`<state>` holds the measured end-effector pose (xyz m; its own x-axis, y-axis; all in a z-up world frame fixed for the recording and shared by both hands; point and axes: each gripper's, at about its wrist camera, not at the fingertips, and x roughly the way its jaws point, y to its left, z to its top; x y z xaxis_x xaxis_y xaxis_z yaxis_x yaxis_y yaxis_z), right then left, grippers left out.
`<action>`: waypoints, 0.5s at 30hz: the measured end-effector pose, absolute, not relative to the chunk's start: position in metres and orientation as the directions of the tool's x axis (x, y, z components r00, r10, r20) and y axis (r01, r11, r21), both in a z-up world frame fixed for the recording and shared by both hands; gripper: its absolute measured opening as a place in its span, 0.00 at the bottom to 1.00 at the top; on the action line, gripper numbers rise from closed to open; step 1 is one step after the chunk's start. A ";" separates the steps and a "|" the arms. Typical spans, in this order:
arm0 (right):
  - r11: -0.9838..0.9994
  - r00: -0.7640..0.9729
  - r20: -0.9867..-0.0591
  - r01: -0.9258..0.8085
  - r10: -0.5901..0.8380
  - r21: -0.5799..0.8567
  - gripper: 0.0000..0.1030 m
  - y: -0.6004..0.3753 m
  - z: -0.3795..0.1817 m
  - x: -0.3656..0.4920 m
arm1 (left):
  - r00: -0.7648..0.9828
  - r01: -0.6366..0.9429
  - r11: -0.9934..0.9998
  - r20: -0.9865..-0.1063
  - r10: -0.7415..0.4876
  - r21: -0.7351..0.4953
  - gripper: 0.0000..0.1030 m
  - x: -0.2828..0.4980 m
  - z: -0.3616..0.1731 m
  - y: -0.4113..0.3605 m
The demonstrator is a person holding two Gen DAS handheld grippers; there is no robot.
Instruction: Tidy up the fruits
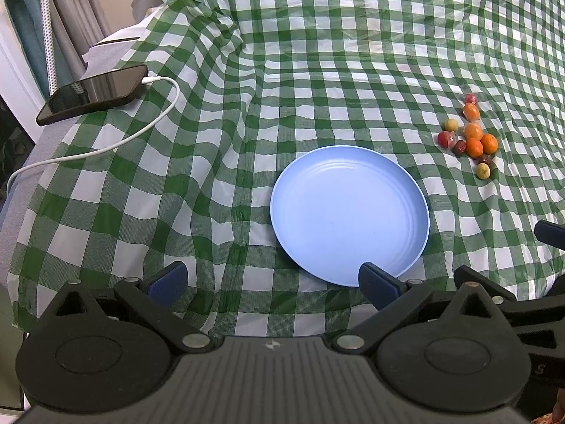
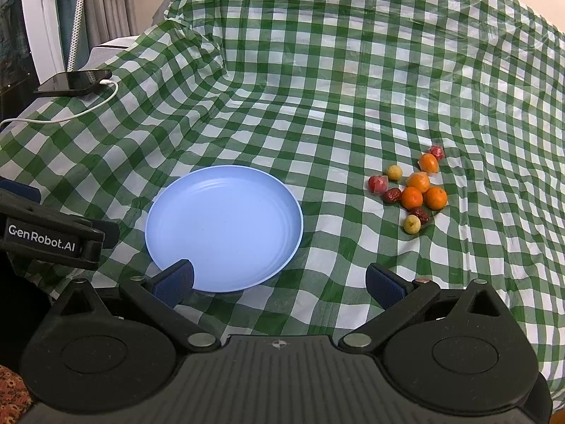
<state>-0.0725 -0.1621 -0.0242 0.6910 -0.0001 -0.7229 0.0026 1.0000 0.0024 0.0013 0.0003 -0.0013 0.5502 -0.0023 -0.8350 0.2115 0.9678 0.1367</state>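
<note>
**Blue plate bare, fruit not yet touched**

Green-and-white checked cloth (image 2: 353, 88) covers the whole work surface, wrinkled toward the upper left of both views. A light blue plate (image 2: 247, 183) lies flat at centre-left of the right wrist frame and holds nothing. The fruits (image 2: 411, 190) sit in a loose cluster on the cloth at right of centre, well apart from the plate: several small oranges (image 2: 412, 198), some dark red pieces, and two small yellow ones (image 2: 412, 224) at the near and far edges of the group. In the left wrist view the same cluster appears at the right edge.

The right gripper (image 2: 279, 281) is spread wide with nothing between its fingers, hovering low over the cloth just beside the plate's near rim. The left gripper (image 1: 272, 282) is likewise wide open and empty; its right fingertip overlaps the plate's near edge in the frame, though contact cannot be confirmed.

Judging by this, the task stands at its very start, with no fruit on the plate. The next move would likely call for the right gripper to travel toward the cluster at frame right, single out an outlying piece such as the near yellow one, and close gently, since its neighbours lie touching. A phone (image 1: 95, 93) on its cable rests at upper left, out of the way.
</note>
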 end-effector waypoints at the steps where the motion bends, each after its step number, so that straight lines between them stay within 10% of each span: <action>1: 1.000 0.691 -0.723 0.003 0.000 0.003 1.00 -0.161 -0.021 -0.071 | 0.551 0.212 0.968 -0.835 -0.003 0.137 1.00 0.001 -0.001 0.000; 15: 1.000 0.687 -0.726 0.001 0.005 0.007 1.00 -0.161 -0.023 -0.071 | 0.552 0.224 0.966 -0.834 -0.015 0.131 1.00 0.000 -0.001 0.000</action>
